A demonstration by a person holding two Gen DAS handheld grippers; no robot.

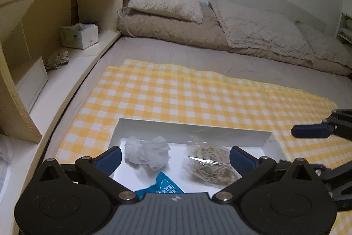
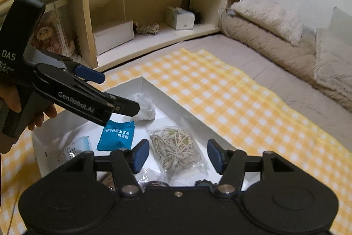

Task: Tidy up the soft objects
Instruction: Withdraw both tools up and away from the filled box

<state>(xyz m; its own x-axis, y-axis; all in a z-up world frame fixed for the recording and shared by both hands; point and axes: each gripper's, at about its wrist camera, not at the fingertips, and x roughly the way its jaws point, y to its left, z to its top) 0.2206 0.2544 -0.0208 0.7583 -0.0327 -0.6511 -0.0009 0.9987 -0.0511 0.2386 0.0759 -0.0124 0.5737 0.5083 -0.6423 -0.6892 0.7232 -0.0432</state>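
A shallow box point(image 2: 154, 85) sits on a checked cloth point(image 2: 231, 102) spread over a bed point(image 2: 286, 89). Inside it, seen from the right wrist, a mesh puff point(image 2: 146, 108) lies at the far end, a sealed packet point(image 2: 115, 136) just in front of it, and a bag of cord point(image 2: 176, 149) to the packet's right. A shelf unit point(image 2: 140, 3) runs along the bed behind the box, holding a tissue box point(image 2: 180, 17). Folded bedding point(image 2: 264, 36) is piled to the right, with a pillow point(image 2: 266, 17) on top.

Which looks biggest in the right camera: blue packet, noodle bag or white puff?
1. Noodle bag, though it lies nearest the camera.
2. Blue packet.
3. White puff, partly hidden by the left gripper, so unsure.
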